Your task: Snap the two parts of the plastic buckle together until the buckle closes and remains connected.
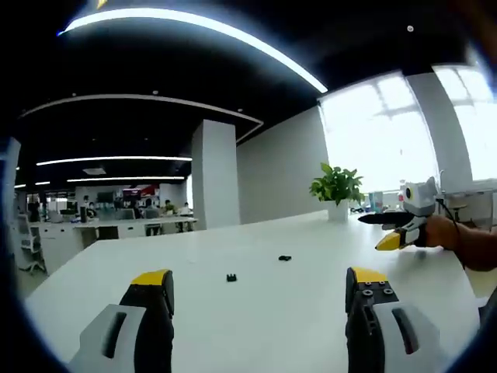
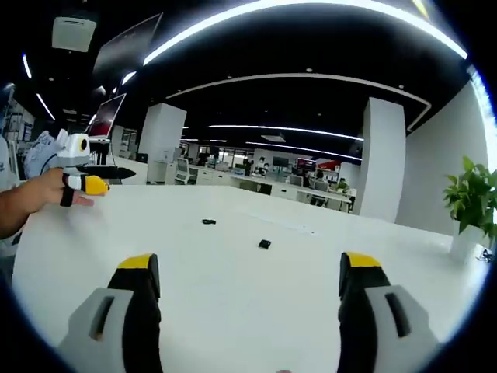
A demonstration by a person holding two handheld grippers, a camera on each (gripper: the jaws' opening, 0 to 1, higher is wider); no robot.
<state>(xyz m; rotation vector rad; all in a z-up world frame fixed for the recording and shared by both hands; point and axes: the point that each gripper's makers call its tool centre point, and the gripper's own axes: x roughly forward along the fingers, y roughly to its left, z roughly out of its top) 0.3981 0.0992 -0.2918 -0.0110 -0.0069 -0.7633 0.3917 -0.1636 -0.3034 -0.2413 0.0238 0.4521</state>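
Note:
Two small black buckle parts lie apart on the white table (image 1: 256, 326). In the left gripper view one part (image 1: 231, 277) is near the middle and the other part (image 1: 285, 258) is farther off to the right. My left gripper (image 1: 258, 277) is open above the table, short of both parts, with nothing between its jaws. The right gripper (image 1: 380, 231) comes in from the right, held in a hand. In the right gripper view my right gripper (image 2: 248, 261) is open and empty, with one part (image 2: 265, 244) ahead and the other part (image 2: 208, 222) farther left. The left gripper (image 2: 109, 178) shows at the left.
A potted plant (image 1: 336, 186) stands on the table's far side, also the potted plant (image 2: 474, 198) at the right edge. A white pillar (image 1: 215, 172) and office desks with people lie beyond the table. A person's hand (image 2: 35, 198) holds the left gripper.

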